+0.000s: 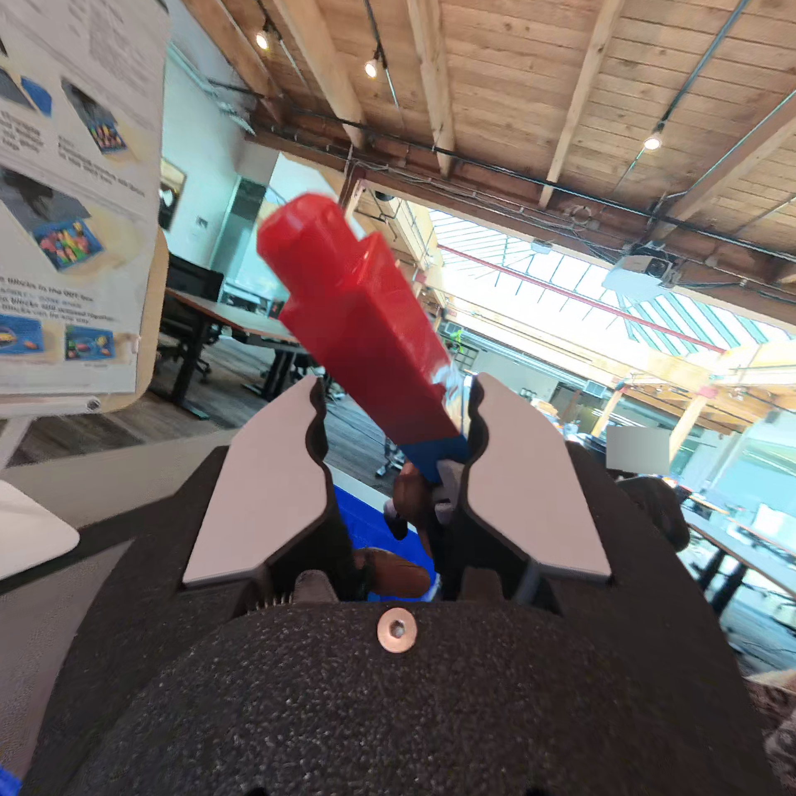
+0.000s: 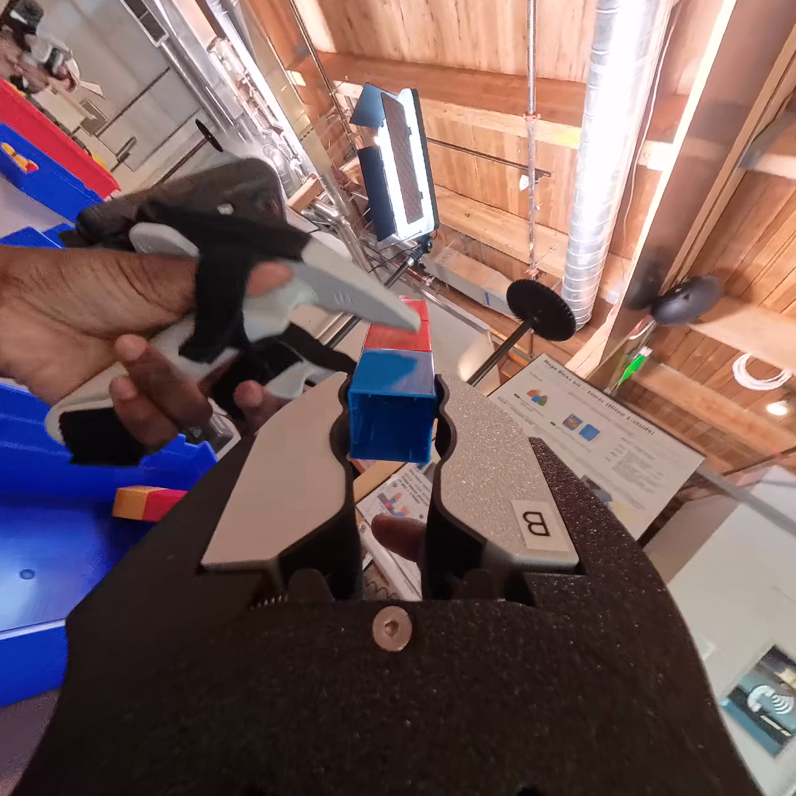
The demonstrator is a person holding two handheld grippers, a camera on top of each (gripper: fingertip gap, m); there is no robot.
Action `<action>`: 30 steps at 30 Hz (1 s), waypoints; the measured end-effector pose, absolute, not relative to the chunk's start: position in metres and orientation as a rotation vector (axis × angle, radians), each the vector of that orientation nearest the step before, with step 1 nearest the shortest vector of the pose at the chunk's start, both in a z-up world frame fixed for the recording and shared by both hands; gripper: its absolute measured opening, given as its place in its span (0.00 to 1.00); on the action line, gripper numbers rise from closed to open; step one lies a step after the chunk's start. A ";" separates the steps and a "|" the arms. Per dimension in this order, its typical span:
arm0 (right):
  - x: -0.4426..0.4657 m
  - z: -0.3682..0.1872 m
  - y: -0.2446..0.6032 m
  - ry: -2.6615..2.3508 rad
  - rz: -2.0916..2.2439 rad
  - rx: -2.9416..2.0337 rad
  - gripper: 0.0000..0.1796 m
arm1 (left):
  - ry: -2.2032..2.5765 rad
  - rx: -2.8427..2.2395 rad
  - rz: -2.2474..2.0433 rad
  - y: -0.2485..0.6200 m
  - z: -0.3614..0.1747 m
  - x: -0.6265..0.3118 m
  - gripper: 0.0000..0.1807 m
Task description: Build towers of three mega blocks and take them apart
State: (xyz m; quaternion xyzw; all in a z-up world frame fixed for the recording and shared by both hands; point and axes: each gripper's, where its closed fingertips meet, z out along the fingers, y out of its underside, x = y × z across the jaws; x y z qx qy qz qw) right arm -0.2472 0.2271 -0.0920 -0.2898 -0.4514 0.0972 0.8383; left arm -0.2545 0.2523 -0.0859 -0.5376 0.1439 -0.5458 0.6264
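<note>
A tower of one blue block (image 2: 390, 413) with two red blocks (image 2: 400, 338) on it is held in the air. My right gripper (image 2: 392, 383) is shut on the blue block at its open base. In the left wrist view the red blocks (image 1: 357, 310) run up between the jaws of my left gripper (image 1: 396, 383), which is open around them. The tower leans on the right finger; the left one stands apart. The blue block (image 1: 435, 456) shows below. One of the left gripper's fingers (image 2: 366, 301), held by a hand (image 2: 86, 301), crosses in front of the red blocks.
A blue bin (image 2: 64, 538) lies at the left with an orange-and-red stack (image 2: 146, 502) in it, and a red bin (image 2: 51, 129) behind. Instruction sheets stand on boards (image 1: 64, 215) (image 2: 603, 430). A light panel (image 2: 400, 163) hangs above. A white table corner (image 1: 26, 530) is at the left. Only a small space, under 4 cm, lies between the two pairs of fingers.
</note>
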 end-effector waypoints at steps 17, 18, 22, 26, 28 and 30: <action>-0.217 -0.082 0.231 -0.960 0.051 -0.672 0.19 | 0.041 -0.962 -1.472 0.252 -0.060 -0.351 0.20; -0.201 -0.077 0.234 -0.923 0.083 -0.693 0.19 | 0.035 -0.974 -1.338 0.250 -0.059 -0.374 0.20; -0.126 -0.079 0.265 -0.767 0.167 -0.947 0.19 | 0.067 -1.084 -0.950 0.234 -0.062 -0.427 0.20; -0.056 -0.132 0.312 -0.647 0.085 -1.388 0.20 | 0.044 -1.033 -0.924 0.222 -0.057 -0.446 0.20; -0.032 -0.173 0.329 -0.597 0.065 -1.647 0.20 | 0.080 -1.066 -0.935 0.224 -0.060 -0.438 0.20; -0.013 -0.212 0.341 -0.538 0.037 -1.876 0.20 | 0.101 -1.104 -0.917 0.230 -0.064 -0.429 0.20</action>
